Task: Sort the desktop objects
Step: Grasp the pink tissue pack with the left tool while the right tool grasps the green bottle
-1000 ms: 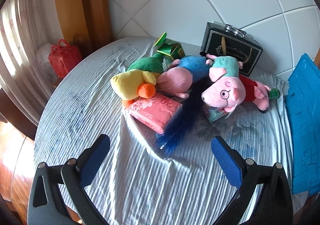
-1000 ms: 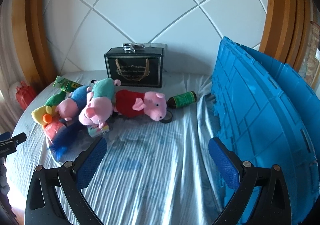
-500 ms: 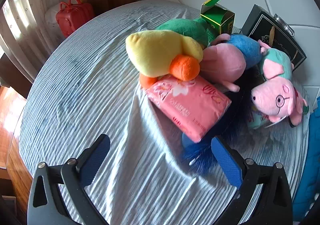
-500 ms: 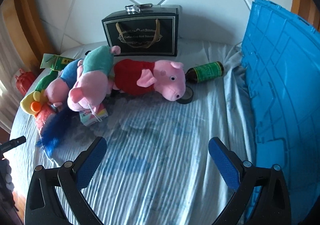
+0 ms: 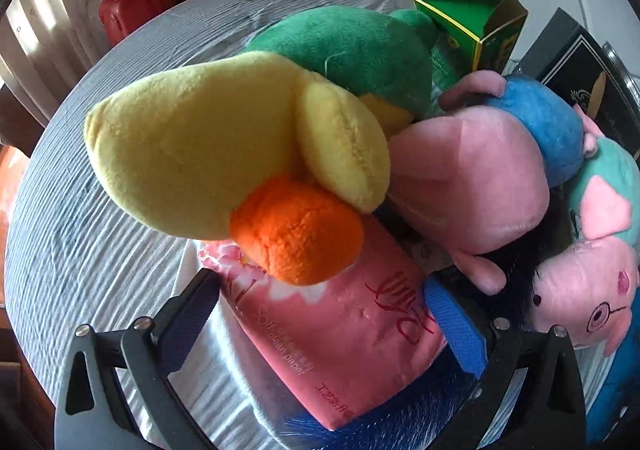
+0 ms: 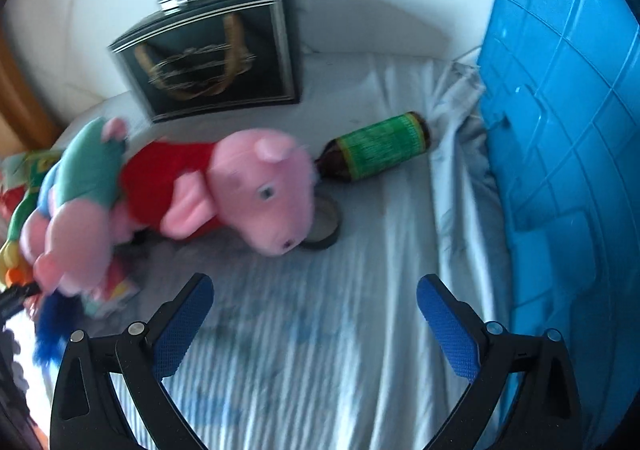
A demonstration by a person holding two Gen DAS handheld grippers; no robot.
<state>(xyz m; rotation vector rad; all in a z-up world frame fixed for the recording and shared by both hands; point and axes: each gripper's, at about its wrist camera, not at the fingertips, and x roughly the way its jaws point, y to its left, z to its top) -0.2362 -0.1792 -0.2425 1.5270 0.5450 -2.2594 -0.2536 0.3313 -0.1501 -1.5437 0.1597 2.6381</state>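
Observation:
In the left wrist view a pink tissue pack (image 5: 340, 338) lies under a yellow duck plush (image 5: 208, 146) with an orange beak. My left gripper (image 5: 320, 322) is open, its fingers on either side of the pack, not closed on it. Beside it lie a green plush (image 5: 352, 46), a pink and blue pig plush (image 5: 480, 178) and a pig plush with glasses (image 5: 588, 290). In the right wrist view my right gripper (image 6: 316, 314) is open and empty, over the cloth in front of a red-dressed pig plush (image 6: 240, 190). A brown bottle (image 6: 380, 146) lies behind it.
A blue plastic crate (image 6: 560, 130) stands at the right. A black gift bag (image 6: 216, 54) stands at the back wall. A green carton (image 5: 472, 18) sits behind the plush pile. A tape roll (image 6: 328, 226) lies under the pig's snout. A red toy suitcase (image 5: 132, 6) stands beyond the table.
My left gripper has moved forward and down until its fingers straddle the pink tissue pack. My right gripper has moved closer to the red-dressed pig and the bottle.

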